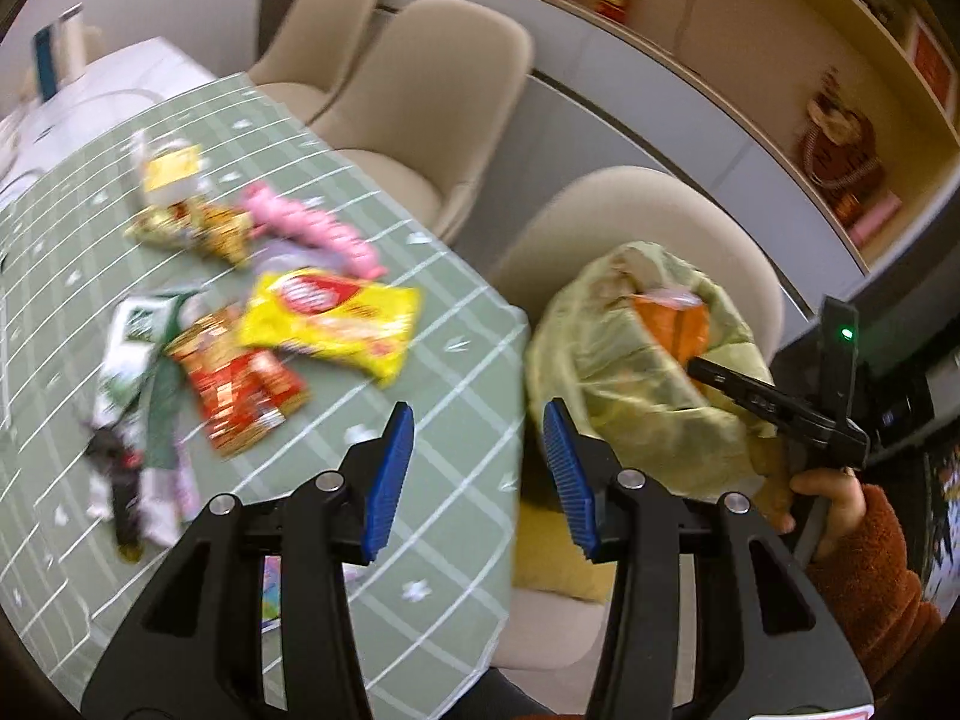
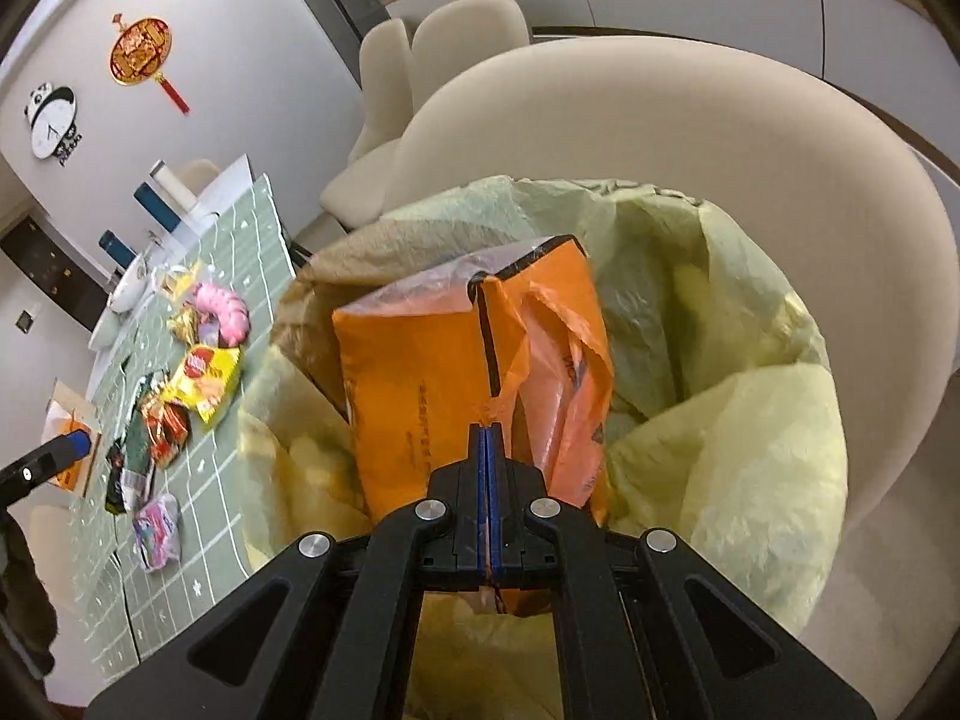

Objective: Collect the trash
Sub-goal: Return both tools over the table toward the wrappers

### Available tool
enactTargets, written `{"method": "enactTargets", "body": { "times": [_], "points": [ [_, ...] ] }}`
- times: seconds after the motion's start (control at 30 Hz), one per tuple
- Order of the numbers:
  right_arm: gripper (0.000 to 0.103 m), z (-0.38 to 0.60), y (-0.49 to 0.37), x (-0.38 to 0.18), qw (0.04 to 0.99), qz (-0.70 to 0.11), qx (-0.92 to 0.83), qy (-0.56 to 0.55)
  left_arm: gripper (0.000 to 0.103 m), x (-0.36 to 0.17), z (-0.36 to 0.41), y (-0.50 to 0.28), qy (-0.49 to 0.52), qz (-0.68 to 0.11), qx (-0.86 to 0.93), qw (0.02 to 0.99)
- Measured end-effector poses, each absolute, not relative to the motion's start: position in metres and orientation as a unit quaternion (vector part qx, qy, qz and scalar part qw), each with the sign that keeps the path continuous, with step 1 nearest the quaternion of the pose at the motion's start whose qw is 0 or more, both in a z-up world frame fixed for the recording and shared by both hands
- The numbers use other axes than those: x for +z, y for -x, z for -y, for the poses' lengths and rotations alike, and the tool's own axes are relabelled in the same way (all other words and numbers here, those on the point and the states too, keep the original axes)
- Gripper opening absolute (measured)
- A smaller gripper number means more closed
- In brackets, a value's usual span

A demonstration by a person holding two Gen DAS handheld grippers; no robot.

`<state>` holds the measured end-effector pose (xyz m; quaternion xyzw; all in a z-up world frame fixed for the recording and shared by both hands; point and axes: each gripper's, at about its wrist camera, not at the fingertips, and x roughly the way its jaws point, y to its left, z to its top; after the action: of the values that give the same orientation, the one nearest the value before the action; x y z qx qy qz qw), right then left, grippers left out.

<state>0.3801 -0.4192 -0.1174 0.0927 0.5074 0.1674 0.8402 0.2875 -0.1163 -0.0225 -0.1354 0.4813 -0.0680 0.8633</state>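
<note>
R claw [image 2: 487, 441] clamped on orange wrapper [image 2: 420, 384]; over green bag [image 2: 720, 450]

A green gridded tablecloth [image 1: 432, 420] carries scattered snack wrappers [image 1: 327, 315]; a chair [image 2: 780, 192] carries the bag [image 2: 750, 450].

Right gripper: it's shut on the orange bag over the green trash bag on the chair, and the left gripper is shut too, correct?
Not quite. The left gripper is open, its blue pads apart and empty in the left wrist view. The rest holds: the right gripper is shut on the orange bag over the green trash bag on the chair.
</note>
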Motion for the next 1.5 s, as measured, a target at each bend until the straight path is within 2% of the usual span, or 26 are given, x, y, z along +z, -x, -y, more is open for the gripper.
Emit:
{"method": "enactTargets", "body": {
  "times": [0.17, 0.33, 0.37, 0.43, 0.47, 0.67, 0.77, 1.0, 1.27, 1.5],
  "points": [
    [0.003, 0.423, -0.370, -0.110, 0.849, -0.506, 0.130, -0.083, 0.043, -0.030, 0.071, -0.271, 0.159, -0.482, -0.031, 0.861],
    [0.006, 0.423, -0.344, -0.084, 0.879, -0.454, 0.116, -0.089, 0.043, -0.035, 0.036, -0.252, 0.170, -0.468, 0.001, 0.867],
    [0.009, 0.419, -0.335, -0.077, 0.887, -0.440, 0.112, -0.085, 0.043, -0.036, 0.028, -0.247, 0.168, -0.463, 0.010, 0.870],
    [0.038, 0.410, -0.324, -0.066, 0.896, -0.420, 0.115, -0.085, 0.043, -0.036, 0.016, -0.241, 0.159, -0.457, 0.024, 0.875],
    [0.041, 0.403, -0.316, -0.060, 0.901, -0.407, 0.121, -0.088, 0.043, -0.036, 0.010, -0.237, 0.154, -0.454, 0.030, 0.877],
    [0.041, 0.349, -0.289, -0.041, 0.914, -0.370, 0.139, -0.087, 0.043, -0.036, -0.041, -0.210, 0.142, -0.438, 0.048, 0.887],
    [0.050, 0.305, -0.278, -0.044, 0.909, -0.370, 0.169, -0.092, 0.043, -0.039, -0.068, -0.191, 0.138, -0.436, 0.053, 0.888],
    [0.050, 0.221, -0.256, -0.072, 0.876, -0.434, 0.201, -0.058, 0.043, -0.060, -0.111, -0.168, 0.168, -0.446, 0.045, 0.878],
    [0.050, 0.176, -0.237, -0.106, 0.851, -0.471, 0.229, -0.039, 0.043, -0.069, -0.106, -0.176, 0.162, -0.456, 0.041, 0.874],
    [0.050, 0.158, -0.249, -0.140, 0.826, -0.477, 0.301, -0.015, 0.043, -0.064, -0.087, -0.169, 0.200, -0.442, 0.074, 0.872]
  ]
}}
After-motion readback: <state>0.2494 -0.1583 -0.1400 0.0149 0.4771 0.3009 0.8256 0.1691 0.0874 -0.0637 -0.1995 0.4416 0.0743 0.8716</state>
